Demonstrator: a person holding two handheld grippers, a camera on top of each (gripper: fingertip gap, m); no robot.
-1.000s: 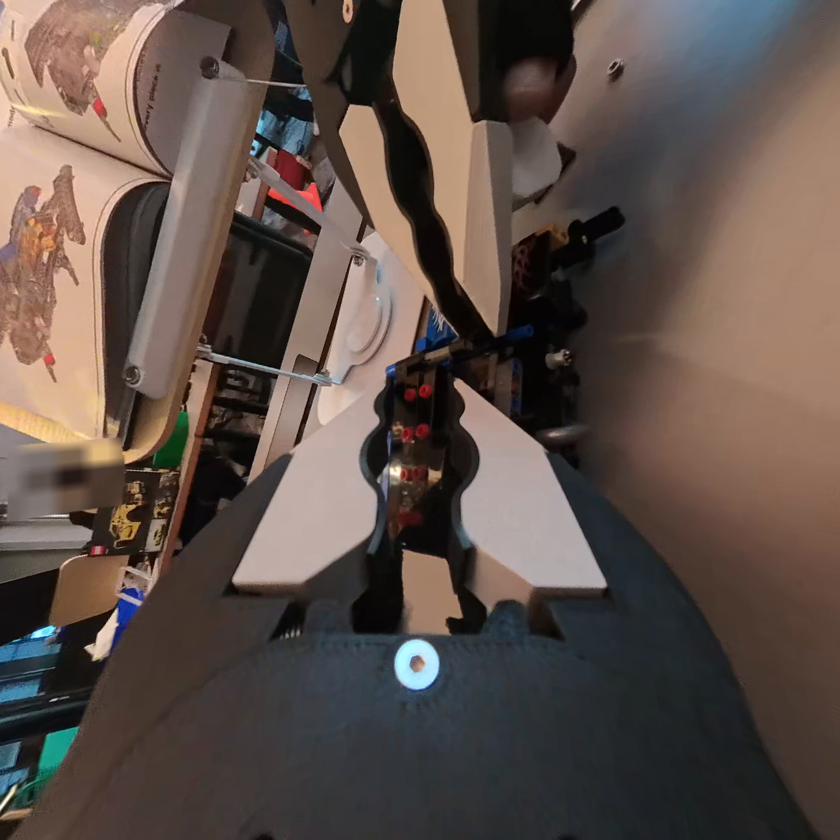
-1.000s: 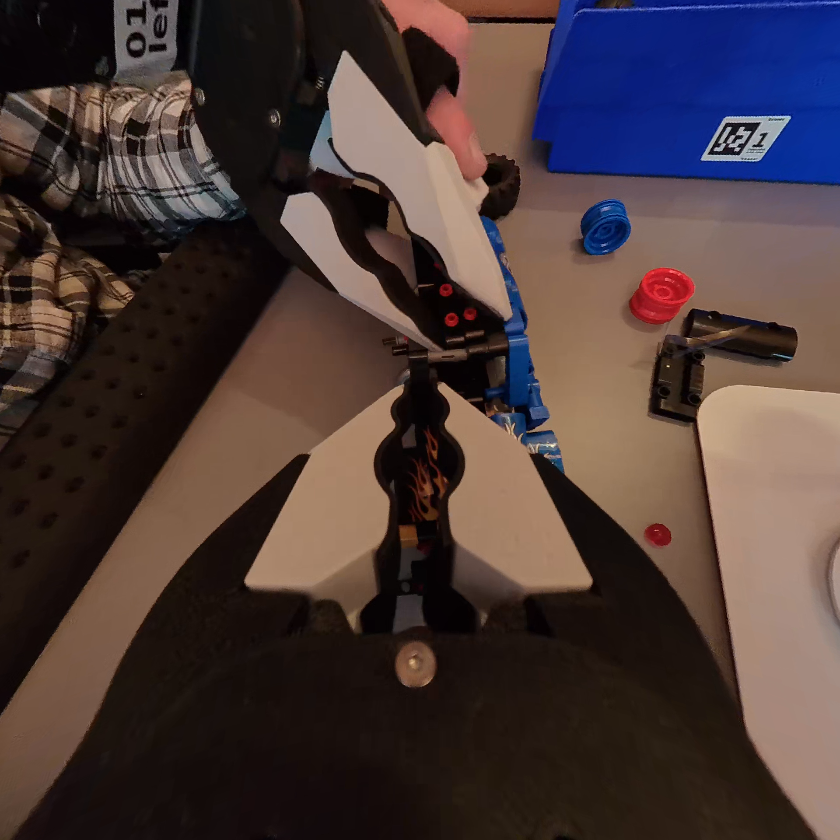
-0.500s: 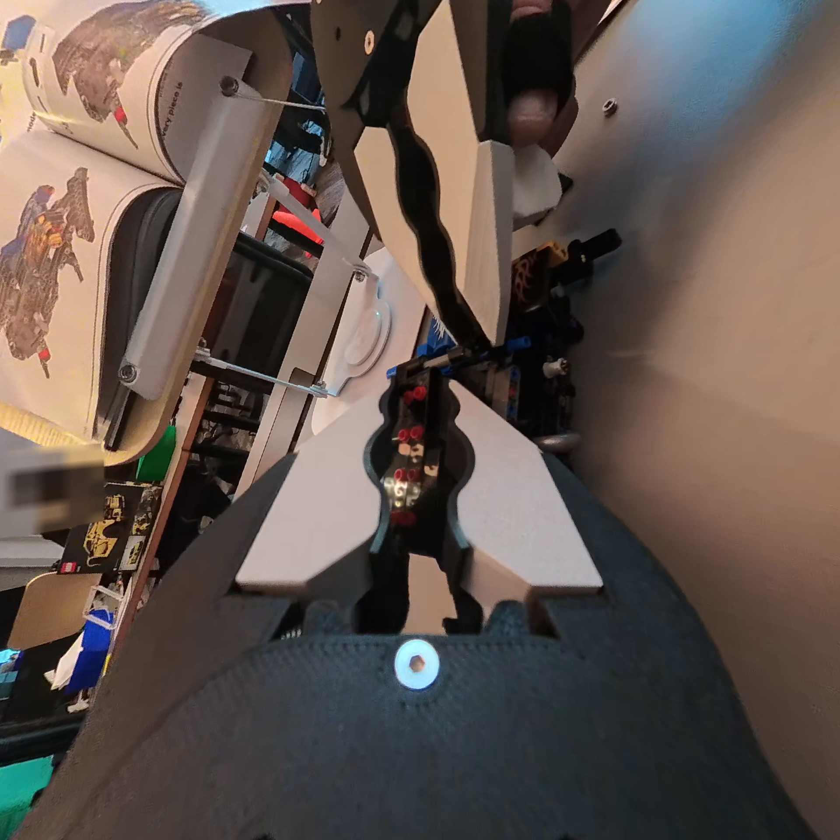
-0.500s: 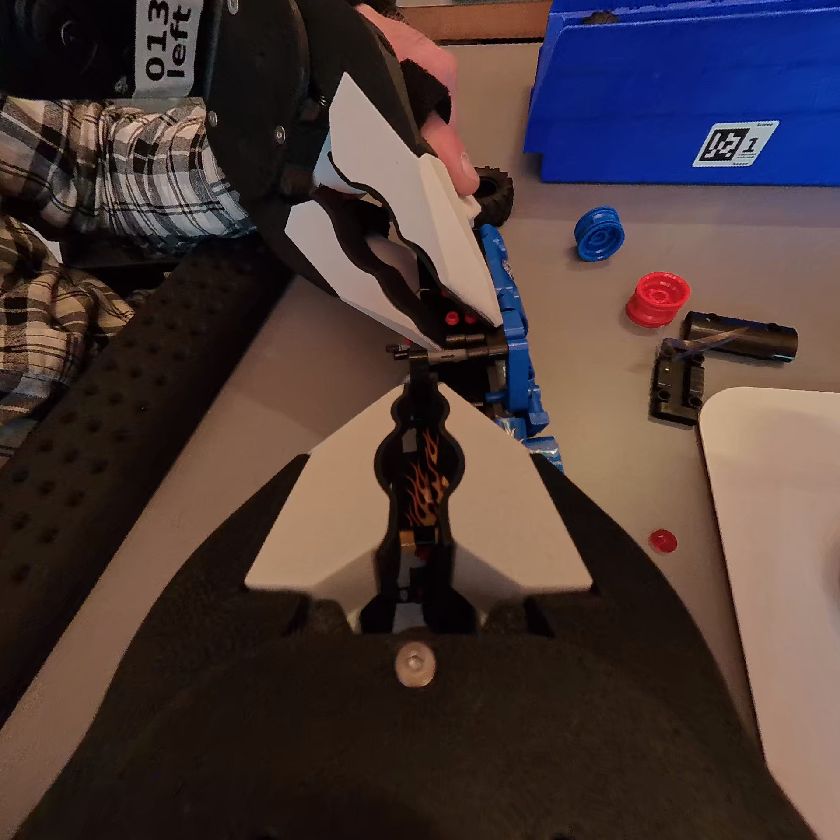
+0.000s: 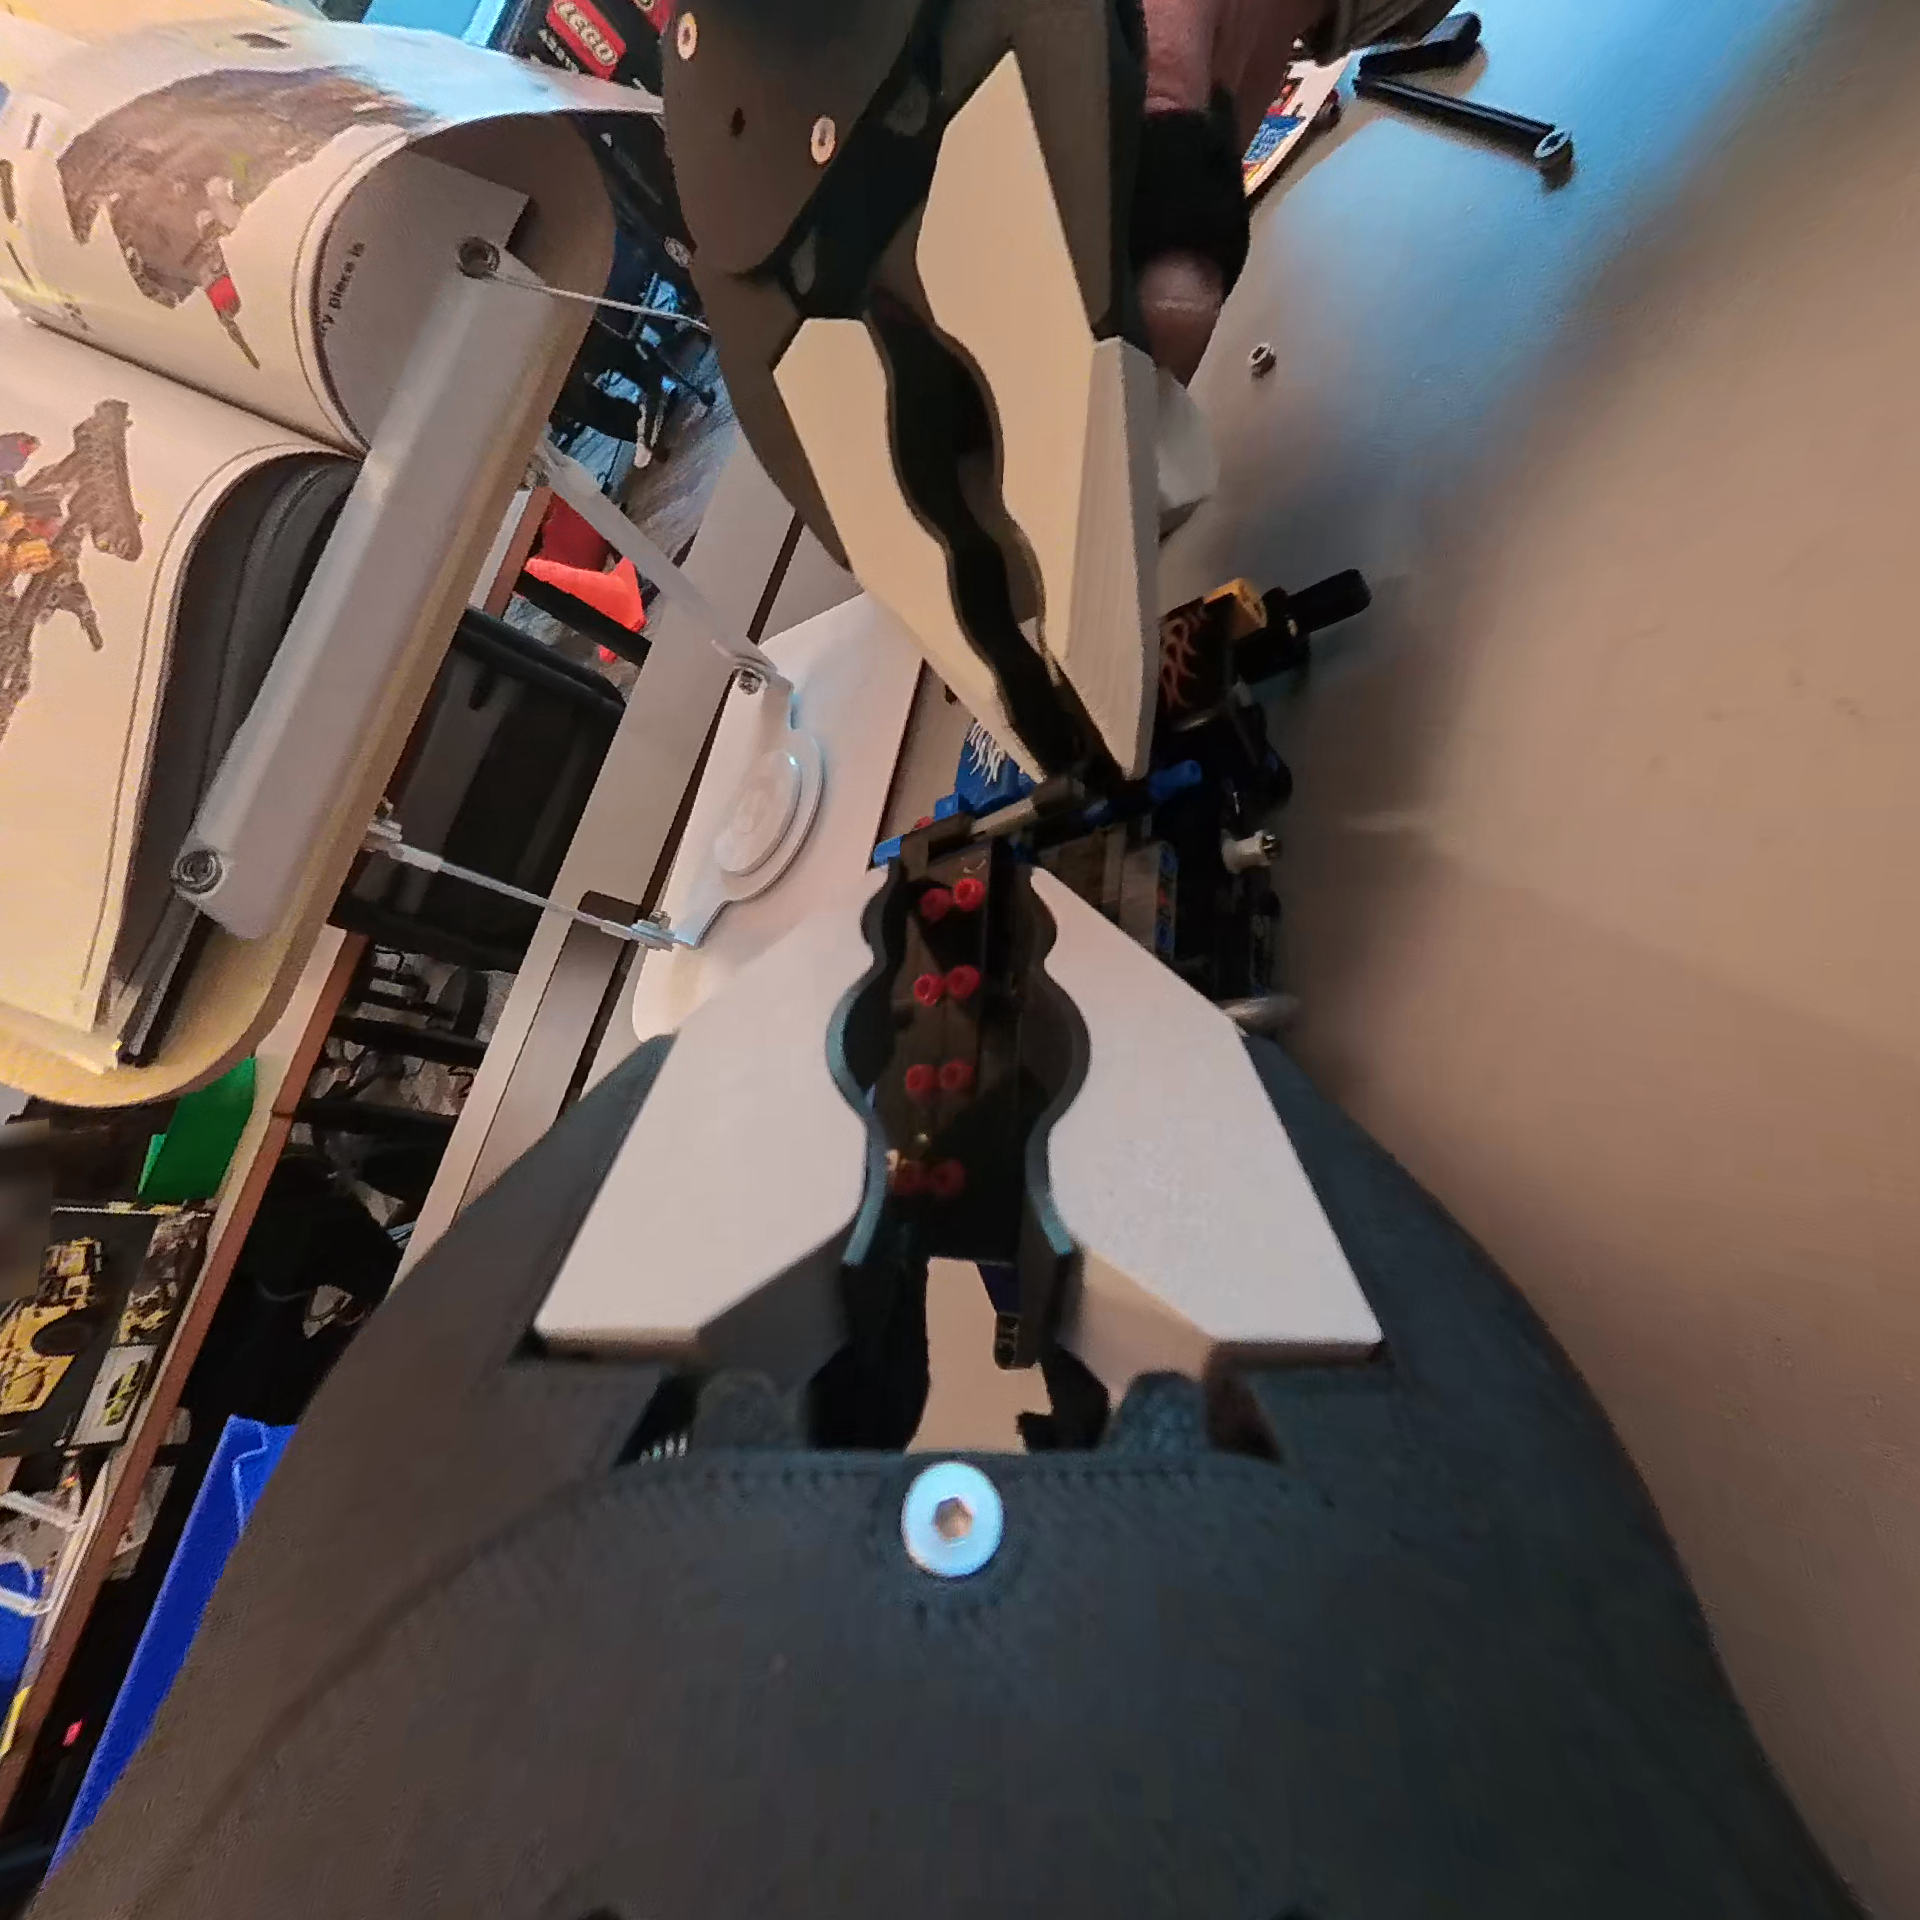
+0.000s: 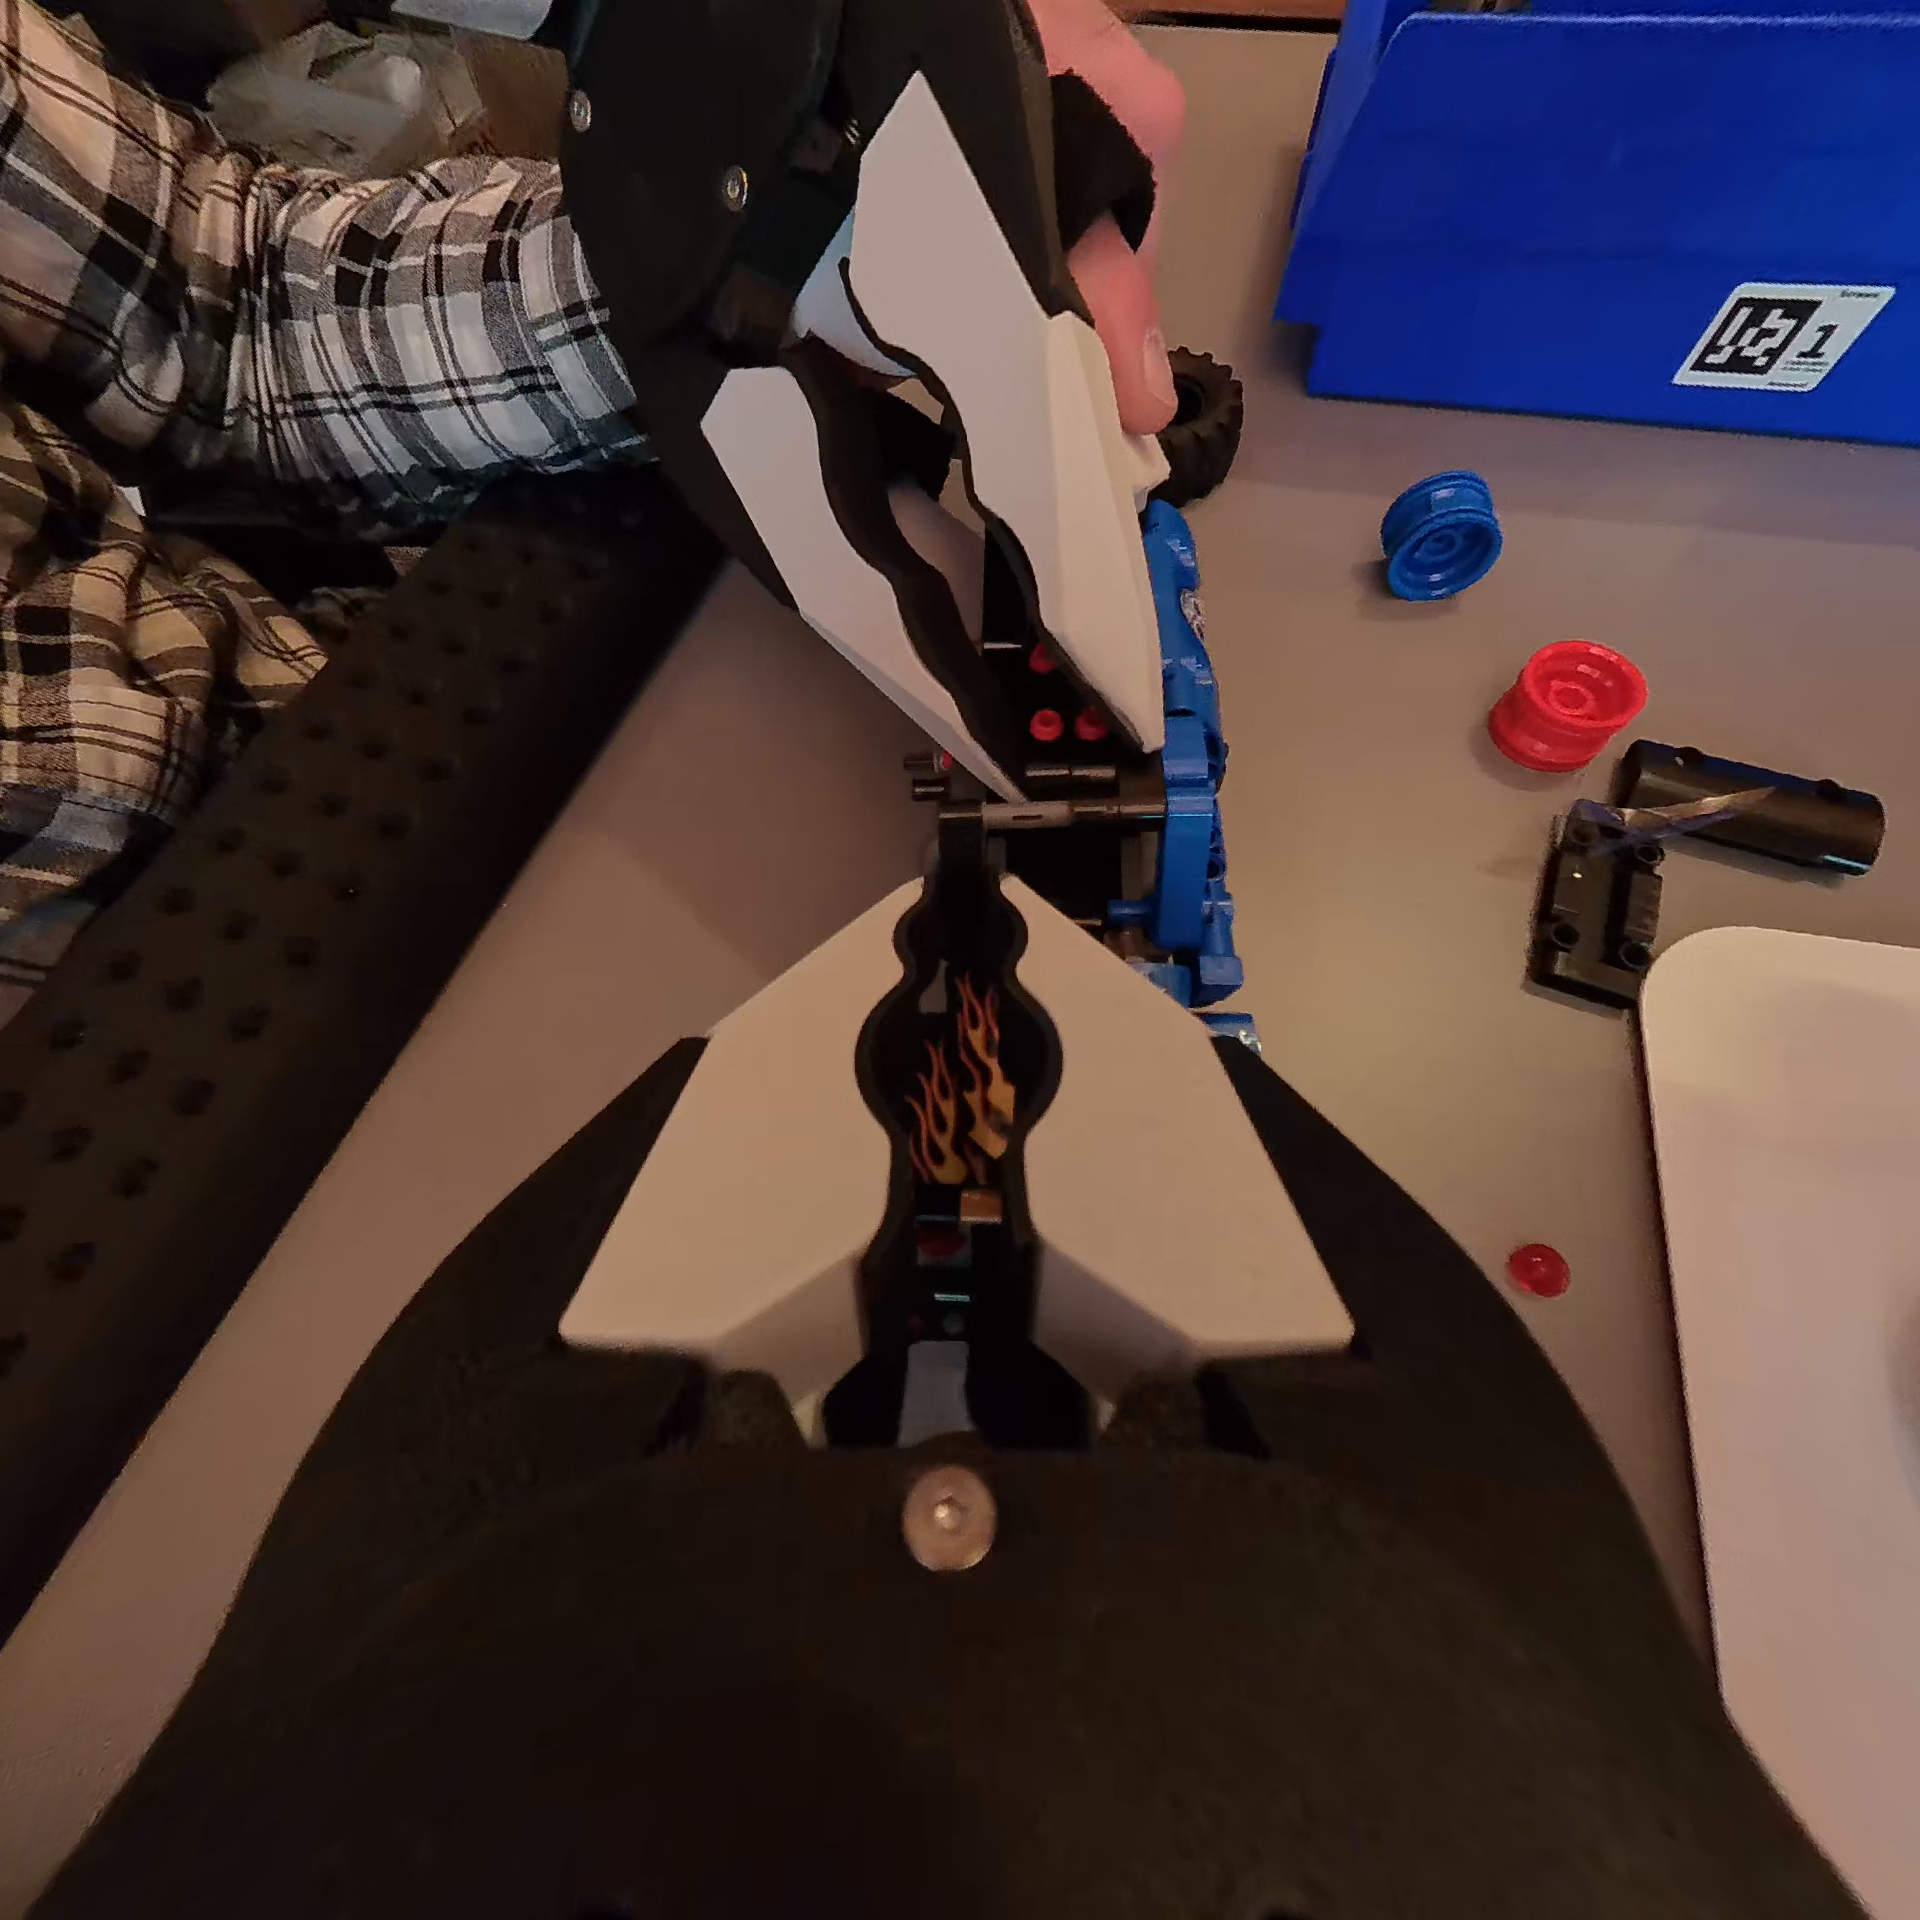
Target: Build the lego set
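Note:
A blue and black lego vehicle (image 6: 1184, 790) stands on the grey table (image 6: 727, 810), held from both ends. My right gripper (image 6: 961, 883) is shut on its black panel with a flame sticker (image 6: 961, 1091). My left gripper (image 5: 961, 873) is shut on the black section with red pins (image 5: 940, 987). In the right wrist view the left gripper (image 6: 1070, 748) comes down from the upper left, with a hand behind it. In the left wrist view the right gripper (image 5: 1081, 758) comes in from above. The two tips almost meet at a black cross axle (image 6: 1029, 810).
A blue wheel hub (image 6: 1442, 535), a red wheel hub (image 6: 1569, 704), a black tyre (image 6: 1205, 426), black parts (image 6: 1600, 914), a black tube (image 6: 1756, 816) and a red stud (image 6: 1538, 1270) lie to the right. A blue bin (image 6: 1610, 208) stands behind. A white stand base (image 6: 1787, 1247) holds the instruction booklet (image 5: 125, 520). The gap from one gripper's tips to the other's is roughly 5 cm. Between my left fingertips and the red wheel hub (image 6: 1569, 704) there is roughly 15 cm.
Both grippers keep their hold on the model. The left gripper has tilted slightly, so the booklet stand and the right gripper sit a little lower in its view.

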